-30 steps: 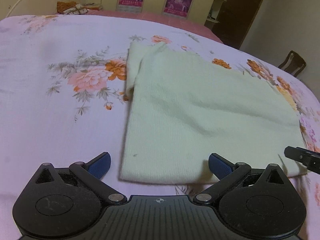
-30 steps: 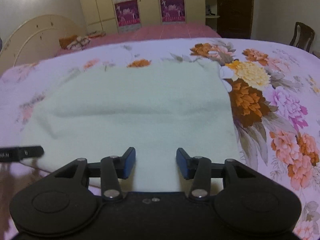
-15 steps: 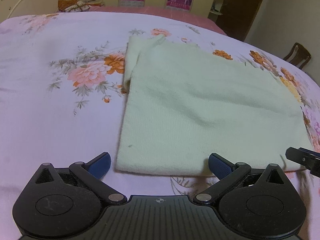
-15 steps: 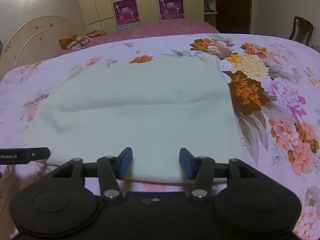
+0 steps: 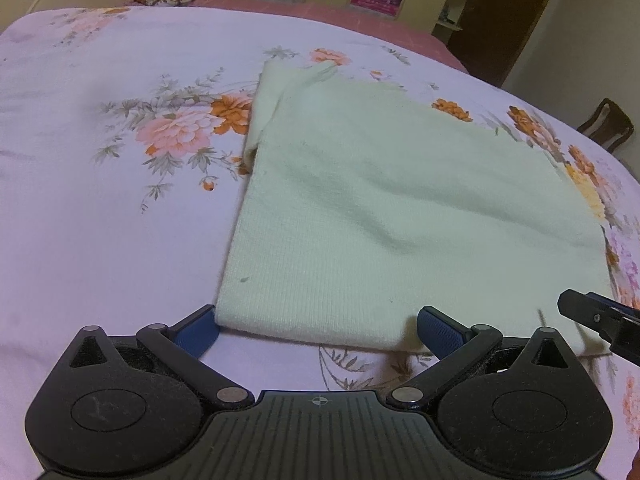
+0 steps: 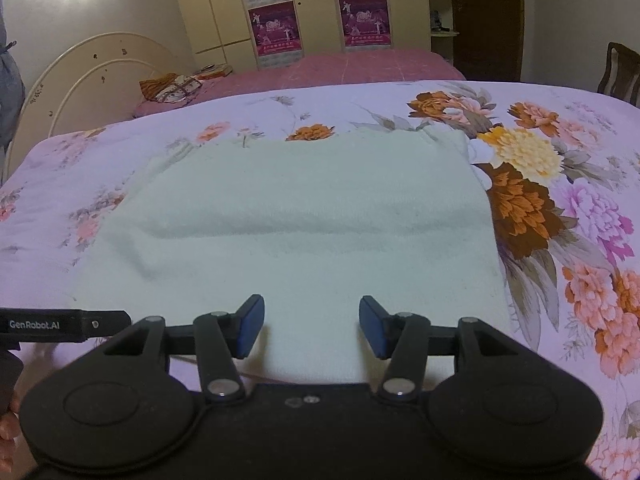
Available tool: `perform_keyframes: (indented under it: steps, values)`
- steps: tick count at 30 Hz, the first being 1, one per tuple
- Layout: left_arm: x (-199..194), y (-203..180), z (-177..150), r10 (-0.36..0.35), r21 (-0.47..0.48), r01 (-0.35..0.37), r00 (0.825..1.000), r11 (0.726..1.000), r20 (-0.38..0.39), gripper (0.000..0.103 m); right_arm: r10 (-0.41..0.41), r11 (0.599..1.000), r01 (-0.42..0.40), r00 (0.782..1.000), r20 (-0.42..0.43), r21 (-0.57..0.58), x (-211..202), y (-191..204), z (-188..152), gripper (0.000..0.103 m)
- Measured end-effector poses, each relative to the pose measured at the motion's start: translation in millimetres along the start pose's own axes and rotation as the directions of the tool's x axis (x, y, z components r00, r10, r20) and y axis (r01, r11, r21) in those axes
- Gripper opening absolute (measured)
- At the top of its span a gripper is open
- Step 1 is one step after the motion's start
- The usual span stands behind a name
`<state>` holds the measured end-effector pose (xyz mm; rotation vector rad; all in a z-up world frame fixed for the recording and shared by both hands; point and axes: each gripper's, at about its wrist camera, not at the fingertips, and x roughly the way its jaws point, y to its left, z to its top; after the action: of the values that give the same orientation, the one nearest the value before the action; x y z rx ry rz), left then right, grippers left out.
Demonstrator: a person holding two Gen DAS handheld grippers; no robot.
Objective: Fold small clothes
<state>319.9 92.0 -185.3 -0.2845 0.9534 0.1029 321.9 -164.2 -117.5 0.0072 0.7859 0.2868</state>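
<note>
The right hand-held gripper (image 6: 311, 326) spread its jaws a little wider over the pale green folded garment (image 6: 304, 240). Both views drew back slightly, so the garment's near edge sat farther from the fingers.

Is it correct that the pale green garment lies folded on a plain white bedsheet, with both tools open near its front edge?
Not quite. The bedsheet is not plain white: it is pinkish with a flower print, as the right wrist view shows. The rest holds: the pale green garment lies folded, with the left tool and right tool open near its front edge.
</note>
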Motion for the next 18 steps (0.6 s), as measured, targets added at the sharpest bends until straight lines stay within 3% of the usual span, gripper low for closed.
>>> perform_keyframes:
  steps: [18]
  values:
    - [5,-8,0,0.057,0.006,-0.057,0.998,0.998,0.006,0.103,0.036,0.999,-0.037,0.999,-0.033,-0.019,14,-3,-1,0.052]
